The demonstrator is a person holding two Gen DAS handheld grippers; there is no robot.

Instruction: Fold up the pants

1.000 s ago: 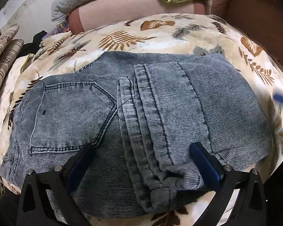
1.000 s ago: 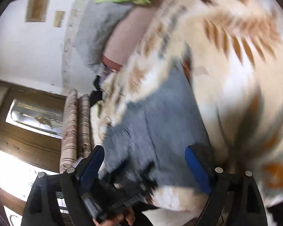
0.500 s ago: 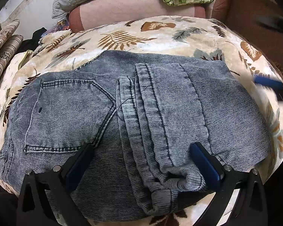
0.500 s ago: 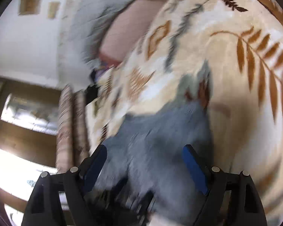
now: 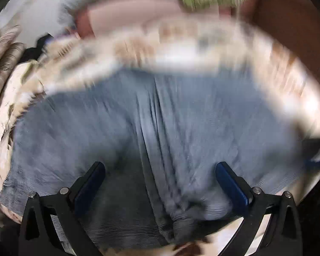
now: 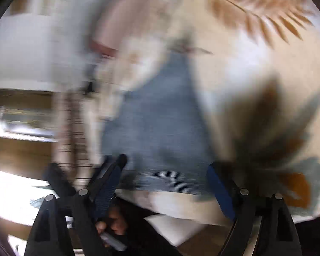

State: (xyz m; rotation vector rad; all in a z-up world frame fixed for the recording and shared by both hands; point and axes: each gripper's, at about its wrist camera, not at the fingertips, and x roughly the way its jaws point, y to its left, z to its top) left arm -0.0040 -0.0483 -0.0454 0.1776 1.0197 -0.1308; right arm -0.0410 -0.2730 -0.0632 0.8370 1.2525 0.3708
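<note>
Between wide left gripper (image 5: 160, 183) jaws: pants (image 5: 151, 128) bunched near edge, seam running near-to-far. Right gripper (image 6: 164, 177), jaws wide, empty, over right near corner on bed (image 6: 256, 68).

Your right gripper (image 6: 166, 177) drops lower toward the near corner of the pants (image 6: 160, 128), its wide jaws narrowing slightly, and now shows at the left view's right edge.

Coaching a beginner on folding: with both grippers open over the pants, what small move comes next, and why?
Probably lower the right gripper onto the near edge of the pants and close: its jaws stand open around that edge, gripping nothing.
</note>
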